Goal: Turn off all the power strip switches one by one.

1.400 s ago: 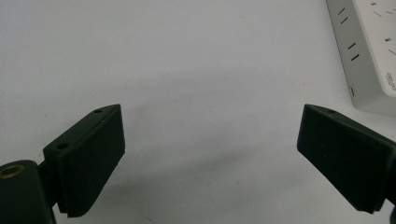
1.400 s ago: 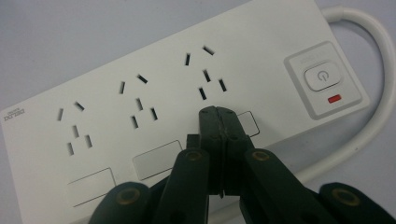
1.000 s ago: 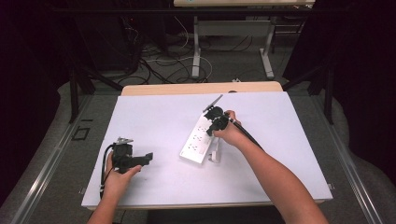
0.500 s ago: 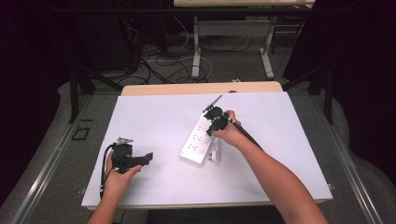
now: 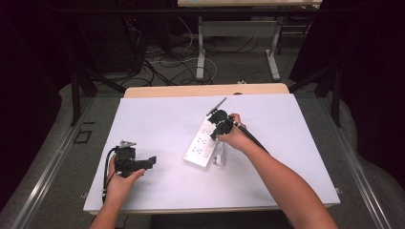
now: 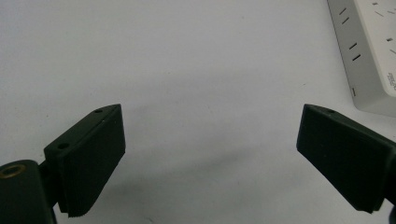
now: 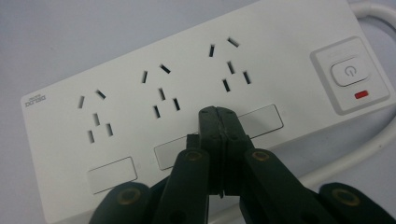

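Looking down from high view: white power strip (image 5: 204,142) lay mid-counter (image 5: 157,119), long axis diagonal — right hand-held gripper (image 5: 216,125) over it, left hand-held gripper (image 5: 149,160) well apart. Left gripper view: jaws wide, empty, strip at upper right. Right gripper view: jaws closed on nothing, tips poised over strip's middle — power switch (image 7: 349,71) off to right.

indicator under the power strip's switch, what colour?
Red: a small bar just below the button on the white power strip, clearest in the right gripper view.

A tangle of cables (image 5: 162,59) lies on the floor beyond the table, beside grey desk legs (image 5: 200,47).
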Demonstrator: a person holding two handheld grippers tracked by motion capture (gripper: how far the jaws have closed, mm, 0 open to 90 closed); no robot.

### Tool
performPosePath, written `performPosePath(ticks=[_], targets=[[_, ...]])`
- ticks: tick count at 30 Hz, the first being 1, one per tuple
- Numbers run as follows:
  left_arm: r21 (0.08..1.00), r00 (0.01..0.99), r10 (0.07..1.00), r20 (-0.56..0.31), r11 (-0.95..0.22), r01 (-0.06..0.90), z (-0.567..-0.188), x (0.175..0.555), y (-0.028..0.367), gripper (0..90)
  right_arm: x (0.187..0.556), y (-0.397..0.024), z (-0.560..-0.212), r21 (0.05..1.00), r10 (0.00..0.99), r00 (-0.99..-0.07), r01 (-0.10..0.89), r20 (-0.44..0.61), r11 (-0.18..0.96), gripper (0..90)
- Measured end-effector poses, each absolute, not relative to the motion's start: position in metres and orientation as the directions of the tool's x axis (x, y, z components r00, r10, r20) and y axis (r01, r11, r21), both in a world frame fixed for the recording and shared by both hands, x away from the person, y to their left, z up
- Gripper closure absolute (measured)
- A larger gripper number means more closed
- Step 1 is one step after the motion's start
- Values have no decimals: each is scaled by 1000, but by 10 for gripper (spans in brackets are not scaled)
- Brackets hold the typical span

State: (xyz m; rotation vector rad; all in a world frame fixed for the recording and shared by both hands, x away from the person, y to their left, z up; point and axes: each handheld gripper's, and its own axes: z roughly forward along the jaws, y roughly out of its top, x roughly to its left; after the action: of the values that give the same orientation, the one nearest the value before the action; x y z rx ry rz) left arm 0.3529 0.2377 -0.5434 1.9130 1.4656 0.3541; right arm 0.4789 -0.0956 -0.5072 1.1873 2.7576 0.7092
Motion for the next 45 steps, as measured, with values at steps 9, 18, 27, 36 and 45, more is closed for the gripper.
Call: performPosePath(ticks=[9,18,27,36,45], targets=[[663,325,927,-188,-124,738,-543,353,237,83,471,-94,-503,430,676,-726,653,122,623,900],[664,325,927,-187,-125,737,-543,353,237,85,464,-89,-503,428,656,-746,633,115,645,900],[663,324,928,-186,-125,738,-544,353,237,86,461,-88,-506,425,630,-768,611,114,668,900],[669,320,929,-185,-119,733,-544,353,236,86,457,-86,-507,415,643,-755,630,128,657,900],[671,318,930,-184,-117,732,-544,353,236,86,455,-84,-511,415,639,-758,627,131,659,900]])
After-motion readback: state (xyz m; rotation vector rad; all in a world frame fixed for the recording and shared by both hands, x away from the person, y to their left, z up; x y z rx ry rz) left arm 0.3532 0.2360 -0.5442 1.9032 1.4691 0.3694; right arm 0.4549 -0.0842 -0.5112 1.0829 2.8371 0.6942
